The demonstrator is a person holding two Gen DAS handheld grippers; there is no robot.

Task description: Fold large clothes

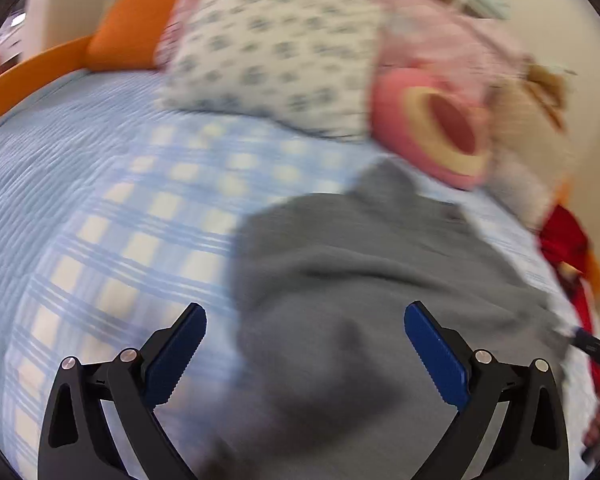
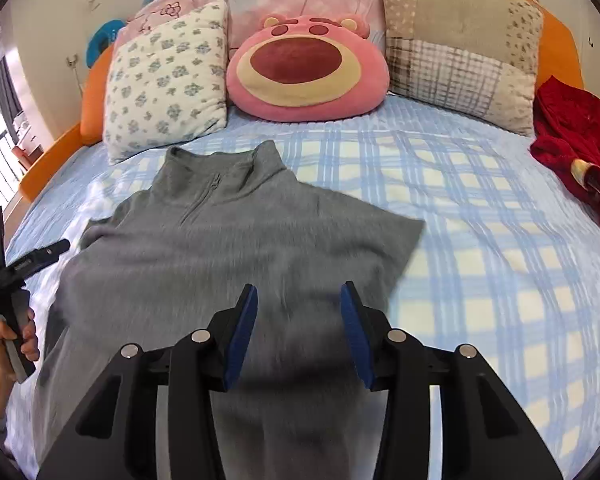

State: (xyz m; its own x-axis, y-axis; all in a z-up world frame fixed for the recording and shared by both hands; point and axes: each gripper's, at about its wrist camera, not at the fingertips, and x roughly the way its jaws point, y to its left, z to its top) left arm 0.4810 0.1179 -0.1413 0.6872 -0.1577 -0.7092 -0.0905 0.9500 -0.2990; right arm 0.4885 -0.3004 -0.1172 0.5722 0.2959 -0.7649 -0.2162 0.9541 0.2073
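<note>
A grey zip-neck sweater [image 2: 236,248] lies spread on the blue checked bedsheet [image 2: 480,240], its collar toward the pillows. Its right side ends in a folded corner. My right gripper [image 2: 300,286] hovers over the sweater's lower middle, open, with nothing between its blue pads. The left wrist view is motion-blurred. There my left gripper [image 1: 305,308] is open wide above the sweater [image 1: 360,280], near its left edge, and grips nothing. In the right wrist view a hand [image 2: 4,344] holds that left gripper [image 2: 30,228] at the sweater's left side.
At the head of the bed lean a floral pillow [image 2: 168,80], a pink bear cushion [image 2: 306,68] and a patchwork pillow [image 2: 460,44]. A red garment [image 2: 572,140] lies at the right edge. An orange bed frame [image 2: 48,160] rims the mattress.
</note>
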